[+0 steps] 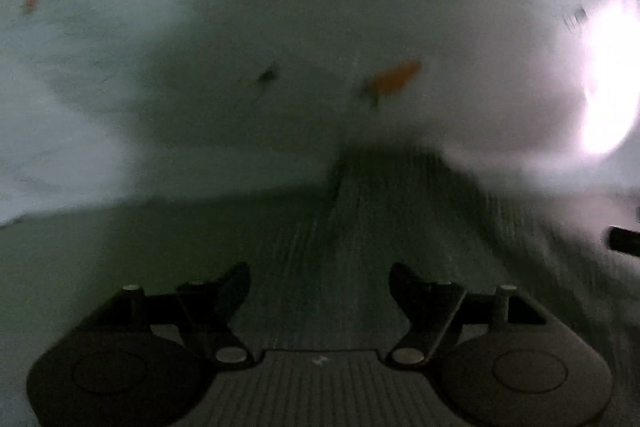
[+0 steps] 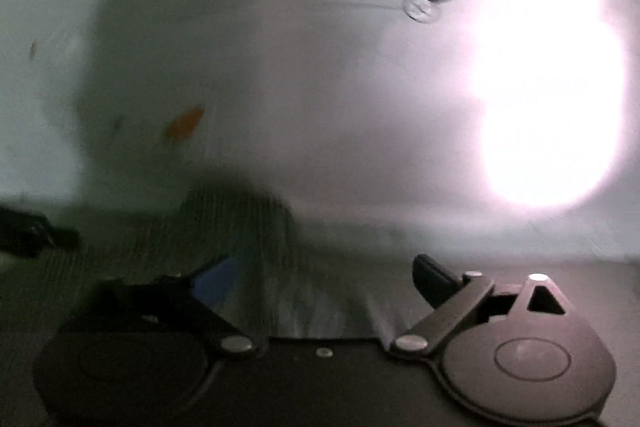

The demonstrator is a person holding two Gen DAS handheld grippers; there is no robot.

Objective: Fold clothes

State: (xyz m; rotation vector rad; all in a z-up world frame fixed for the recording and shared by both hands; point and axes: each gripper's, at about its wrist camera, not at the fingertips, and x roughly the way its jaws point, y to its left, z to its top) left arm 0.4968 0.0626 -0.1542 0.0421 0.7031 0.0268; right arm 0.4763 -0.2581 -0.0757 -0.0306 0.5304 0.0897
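With both your left gripper [image 1: 320, 283] and right gripper [image 2: 320, 279] spread wide and holding nothing, and the dark ribbed garment [image 1: 400, 211] lying just ahead on the pale sheet [image 1: 100, 67], reach for its near edge evenly.

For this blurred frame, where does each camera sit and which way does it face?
Left wrist: on the left claw, looking forward and down over dark ribbed cloth to a pale printed sheet; its own open jaws show, and a dark tip at the right edge.
Right wrist: on the right claw, same outlook; open jaws show, and a dark shape at left.
Shared: cloth, sheet, an orange print, and a bright glare.
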